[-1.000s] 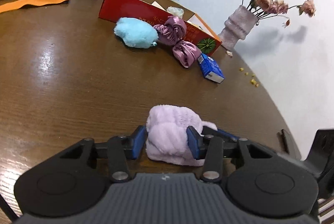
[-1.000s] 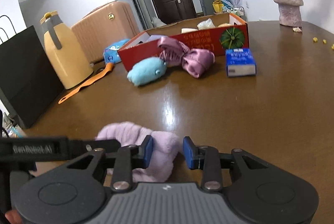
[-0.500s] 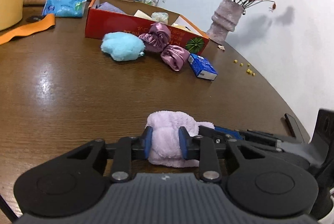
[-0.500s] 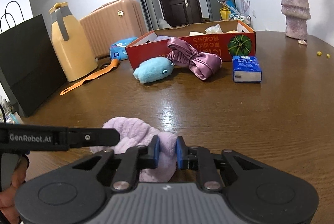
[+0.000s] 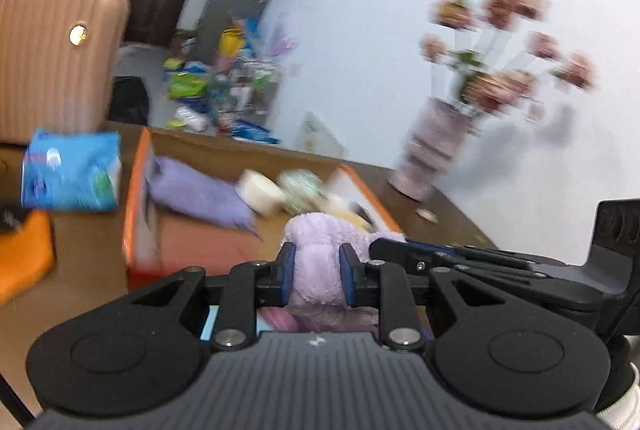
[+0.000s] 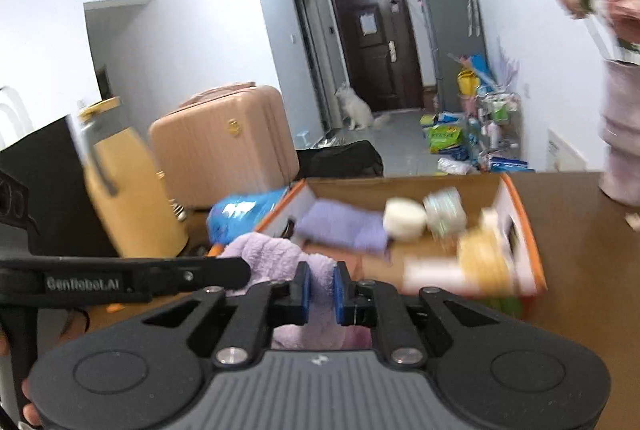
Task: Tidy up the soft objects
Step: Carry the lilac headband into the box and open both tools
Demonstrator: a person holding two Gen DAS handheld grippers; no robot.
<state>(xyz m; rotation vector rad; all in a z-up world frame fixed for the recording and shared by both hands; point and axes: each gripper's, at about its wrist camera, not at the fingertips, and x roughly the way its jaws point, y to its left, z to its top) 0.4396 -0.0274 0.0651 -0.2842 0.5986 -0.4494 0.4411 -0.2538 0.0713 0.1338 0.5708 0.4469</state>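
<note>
Both grippers hold one fluffy lilac cloth [image 5: 316, 250], lifted off the table, in front of the open red box [image 5: 138, 205]. My left gripper [image 5: 316, 272] is shut on its left part. My right gripper [image 6: 320, 286] is shut on its right part; the cloth also shows in the right wrist view [image 6: 268, 250]. The box [image 6: 524, 226] holds a folded purple cloth [image 6: 340, 226], a white roll [image 6: 404, 218] and other small items. The right gripper's body shows at the right of the left wrist view [image 5: 500, 266]. The frames are motion-blurred.
A blue packet [image 5: 72, 169] lies left of the box. An orange strip [image 5: 24, 258] is at the far left. A vase of dried flowers [image 5: 436, 145] stands at the back right. A yellow jug [image 6: 128, 189] and a black bag [image 6: 36, 181] stand at the left.
Both grippers closed on the lilac cloth, lifted it off the table and carried it forward to the red box. The blue plush and pink satin bow have dropped below the view.
</note>
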